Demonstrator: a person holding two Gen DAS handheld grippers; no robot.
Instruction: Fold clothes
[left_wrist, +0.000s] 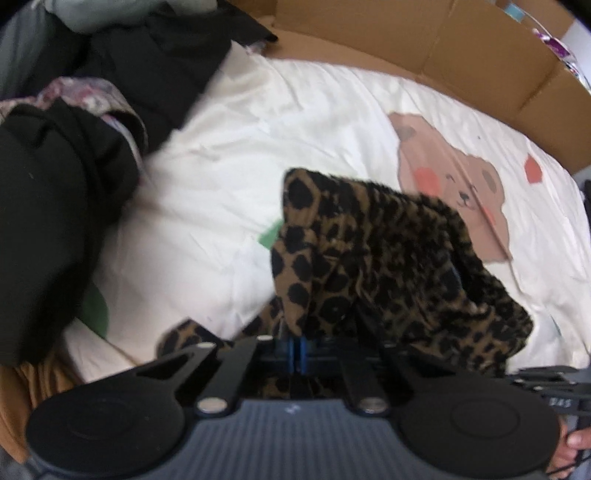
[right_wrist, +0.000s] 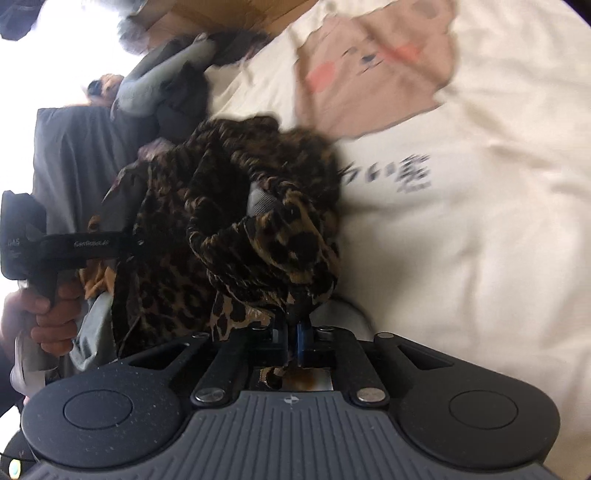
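Observation:
A leopard-print garment (left_wrist: 388, 258) hangs bunched above the cream bedsheet (left_wrist: 240, 177). My left gripper (left_wrist: 297, 349) is shut on its near edge, blue pads pressed together with the cloth rising from them. In the right wrist view the same leopard garment (right_wrist: 258, 229) is crumpled in a heap, and my right gripper (right_wrist: 293, 336) is shut on a twisted fold of it. The left gripper's body (right_wrist: 55, 251) shows at the left of that view, held by a hand (right_wrist: 48, 317).
A pile of black clothes (left_wrist: 74, 177) and a floral piece (left_wrist: 92, 96) lies on the left. Cardboard (left_wrist: 443, 51) walls the far side of the bed. A bear print (left_wrist: 454, 184) marks the sheet. Grey clothing (right_wrist: 155, 85) lies beyond the leopard garment.

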